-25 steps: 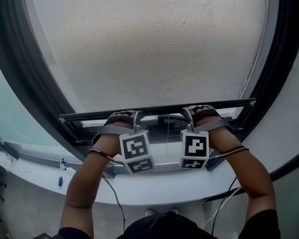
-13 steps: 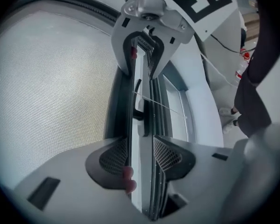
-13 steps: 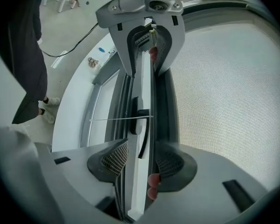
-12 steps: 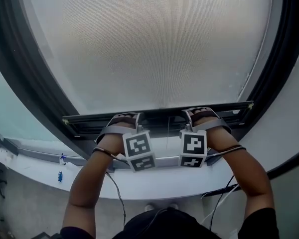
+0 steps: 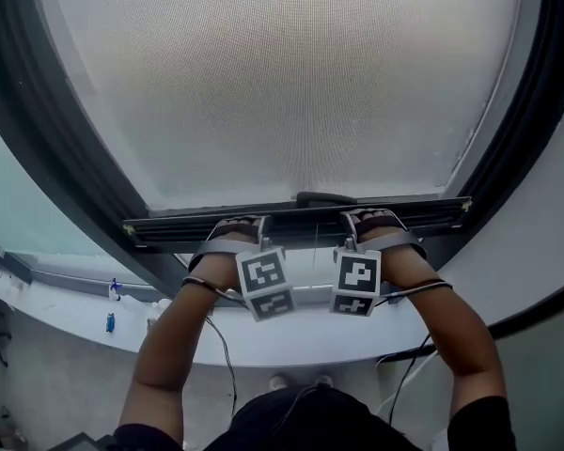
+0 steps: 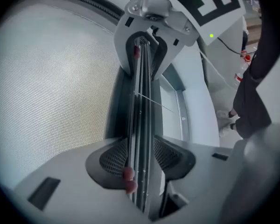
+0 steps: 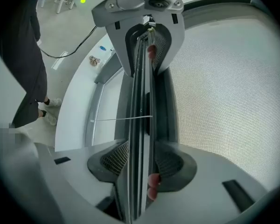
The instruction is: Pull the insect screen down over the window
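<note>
left tool (image 6: 141,154) clamped on screen bar (image 6: 142,101), right tool (image 7: 141,161) gripping it too

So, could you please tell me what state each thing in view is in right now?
insect screen: drawn most of the way down, with a gap left beneath it.
bottom bar: about level, gripped at two places.
left tongs: shut on the bottom bar.
right tongs: shut on the bottom bar.
</note>
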A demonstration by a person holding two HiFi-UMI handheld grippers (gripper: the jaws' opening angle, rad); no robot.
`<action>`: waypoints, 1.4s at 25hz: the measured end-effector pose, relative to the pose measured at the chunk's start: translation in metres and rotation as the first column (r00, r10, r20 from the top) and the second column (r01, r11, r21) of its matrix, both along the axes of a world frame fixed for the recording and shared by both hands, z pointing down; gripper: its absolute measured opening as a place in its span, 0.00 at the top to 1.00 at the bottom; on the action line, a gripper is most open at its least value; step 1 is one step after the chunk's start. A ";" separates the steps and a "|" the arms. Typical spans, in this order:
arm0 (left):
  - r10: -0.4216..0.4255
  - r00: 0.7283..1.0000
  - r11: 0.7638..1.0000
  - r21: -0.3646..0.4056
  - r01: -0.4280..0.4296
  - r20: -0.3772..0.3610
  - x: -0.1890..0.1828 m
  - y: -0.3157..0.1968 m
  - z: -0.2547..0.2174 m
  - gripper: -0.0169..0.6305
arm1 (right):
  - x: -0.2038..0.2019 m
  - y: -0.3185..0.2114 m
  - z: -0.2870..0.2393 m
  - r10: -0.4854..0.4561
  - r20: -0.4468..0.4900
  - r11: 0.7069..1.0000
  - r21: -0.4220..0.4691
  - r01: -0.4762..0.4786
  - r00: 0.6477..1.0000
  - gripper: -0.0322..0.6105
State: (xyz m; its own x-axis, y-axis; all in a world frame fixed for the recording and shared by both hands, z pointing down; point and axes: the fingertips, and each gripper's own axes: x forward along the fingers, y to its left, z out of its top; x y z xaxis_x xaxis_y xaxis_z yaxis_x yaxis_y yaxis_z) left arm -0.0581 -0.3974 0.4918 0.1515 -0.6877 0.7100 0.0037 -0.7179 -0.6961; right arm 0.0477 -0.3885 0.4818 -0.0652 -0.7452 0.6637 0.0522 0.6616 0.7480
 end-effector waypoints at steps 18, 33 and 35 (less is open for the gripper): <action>-0.024 0.997 1.000 0.016 0.026 -0.072 0.012 -0.003 0.041 0.72 | 0.002 -0.011 0.049 0.011 0.015 0.999 0.037 -0.012 1.000 0.68; -0.013 0.997 1.000 0.017 0.015 -0.076 0.011 -0.008 0.044 0.72 | -0.001 -0.019 0.050 0.047 0.047 0.996 0.074 -0.051 0.998 0.68; -0.012 0.997 1.000 0.023 0.014 -0.080 0.011 -0.007 0.044 0.72 | -0.001 -0.017 0.049 0.049 0.047 0.996 0.075 -0.052 0.998 0.68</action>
State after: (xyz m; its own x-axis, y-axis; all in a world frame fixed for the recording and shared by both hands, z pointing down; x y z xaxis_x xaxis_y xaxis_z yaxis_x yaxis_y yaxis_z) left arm -0.0475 -0.4047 0.5354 0.1976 -0.7067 0.6794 -0.0619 -0.7007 -0.7108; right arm 0.0463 -0.4056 0.5312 -0.0542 -0.7968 0.6018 -0.0146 0.6033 0.7974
